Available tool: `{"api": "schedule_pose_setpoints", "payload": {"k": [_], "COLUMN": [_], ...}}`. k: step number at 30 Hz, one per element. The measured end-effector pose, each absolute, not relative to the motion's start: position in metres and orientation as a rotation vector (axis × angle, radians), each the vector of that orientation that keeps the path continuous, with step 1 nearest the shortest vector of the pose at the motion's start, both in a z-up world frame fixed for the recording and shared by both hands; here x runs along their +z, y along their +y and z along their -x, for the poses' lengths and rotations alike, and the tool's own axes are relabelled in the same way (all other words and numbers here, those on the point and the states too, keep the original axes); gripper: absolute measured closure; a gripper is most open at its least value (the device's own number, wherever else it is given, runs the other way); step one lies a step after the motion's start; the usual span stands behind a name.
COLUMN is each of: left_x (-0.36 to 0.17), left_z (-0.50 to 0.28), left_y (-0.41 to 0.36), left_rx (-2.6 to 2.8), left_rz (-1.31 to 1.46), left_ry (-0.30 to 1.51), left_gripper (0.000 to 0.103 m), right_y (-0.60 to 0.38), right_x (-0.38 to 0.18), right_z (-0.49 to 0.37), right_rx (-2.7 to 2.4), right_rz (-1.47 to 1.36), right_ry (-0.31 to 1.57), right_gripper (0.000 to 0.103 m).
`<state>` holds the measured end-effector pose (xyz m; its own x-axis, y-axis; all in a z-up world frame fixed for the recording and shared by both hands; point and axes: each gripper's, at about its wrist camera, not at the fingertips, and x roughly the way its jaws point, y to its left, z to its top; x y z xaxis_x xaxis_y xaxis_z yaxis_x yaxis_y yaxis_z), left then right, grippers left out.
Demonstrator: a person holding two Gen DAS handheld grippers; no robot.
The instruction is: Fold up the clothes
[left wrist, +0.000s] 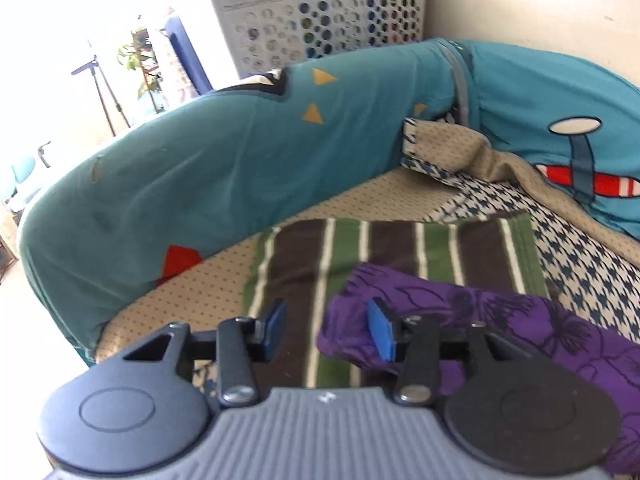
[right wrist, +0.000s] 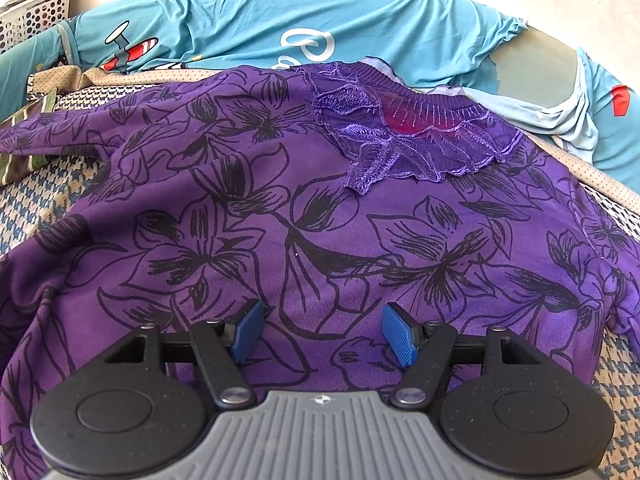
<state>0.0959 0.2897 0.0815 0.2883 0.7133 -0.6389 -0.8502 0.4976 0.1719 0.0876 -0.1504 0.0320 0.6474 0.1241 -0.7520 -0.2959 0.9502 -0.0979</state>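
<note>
Left tongs (left wrist: 326,330) released, nothing between pads, over a folded striped cloth (left wrist: 400,248). Purple floral top (right wrist: 280,220) fills frame centre on the bed (right wrist: 24,200), spread flat, not yet folded. Right tongs (right wrist: 322,330) released above its lower middle.

Purple top (right wrist: 280,208) with black flower outlines – spread flat on the bed, lace collar (right wrist: 416,136) at the far edge.

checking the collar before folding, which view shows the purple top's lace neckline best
The right wrist view: the purple top lies spread out with its lace neckline in full sight. The left wrist view catches only a bunched end of the top, no neckline.
</note>
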Motion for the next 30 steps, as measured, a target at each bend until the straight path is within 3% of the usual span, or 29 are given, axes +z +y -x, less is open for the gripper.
{"api": "schedule_pose_setpoints", "payload": {"k": [11, 19, 30], "left_x": [0.101, 0.097, 0.064], "left_z": [-0.072, -0.112, -0.155], "left_y": [0.304, 0.251, 0.223], "left_rx": [0.962, 0.742, 0.7], "left_rz": [0.397, 0.215, 0.027], "left_ry": [0.591, 0.625, 0.734], "left_gripper": [0.058, 0.048, 0.047], "right_y": [-0.148, -0.147, -0.147], "right_x": [0.032, 0.031, 0.03], "right_z": [-0.086, -0.087, -0.086], "right_rx": [0.236, 0.233, 0.238], "right_rz": [0.225, 0.227, 0.229], "right_ry": [0.832, 0.829, 0.822], "right_gripper": [0.038, 0.037, 0.036]}}
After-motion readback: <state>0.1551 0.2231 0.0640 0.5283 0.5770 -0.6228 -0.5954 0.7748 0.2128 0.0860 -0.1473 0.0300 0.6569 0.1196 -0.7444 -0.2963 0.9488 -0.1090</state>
